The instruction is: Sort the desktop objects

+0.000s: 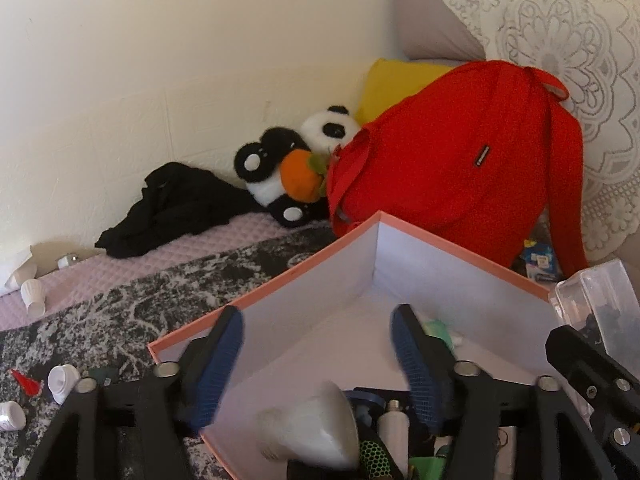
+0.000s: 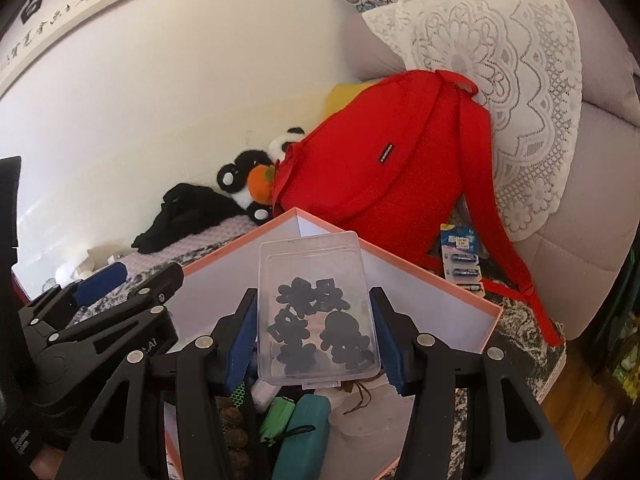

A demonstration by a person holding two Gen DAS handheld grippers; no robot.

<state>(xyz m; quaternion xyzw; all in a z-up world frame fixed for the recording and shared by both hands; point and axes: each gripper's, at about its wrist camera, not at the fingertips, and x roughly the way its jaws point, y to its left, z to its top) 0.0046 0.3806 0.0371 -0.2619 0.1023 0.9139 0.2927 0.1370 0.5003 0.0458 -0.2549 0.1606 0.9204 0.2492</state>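
A pink-rimmed box (image 1: pixel 460 254) with white inner walls lies in front of me; it also shows in the right wrist view (image 2: pixel 460 292). My left gripper (image 1: pixel 318 354) is open and empty above the box, over a blurred white tube (image 1: pixel 312 428) and other small items inside. My right gripper (image 2: pixel 314 332) is shut on a clear plastic case (image 2: pixel 316 304) holding black cut-out pieces, held above the box. That case shows at the right edge of the left wrist view (image 1: pixel 600 300). Green and teal pouches (image 2: pixel 298 432) lie in the box below it.
A red backpack (image 1: pixel 460 164) leans on a lace-covered sofa behind the box. A plush panda (image 1: pixel 288 164) and black cloth (image 1: pixel 176 208) lie by the wall. White caps (image 1: pixel 60 380) and a red piece (image 1: pixel 26 382) lie left of the box. A battery pack (image 2: pixel 462 256) lies right.
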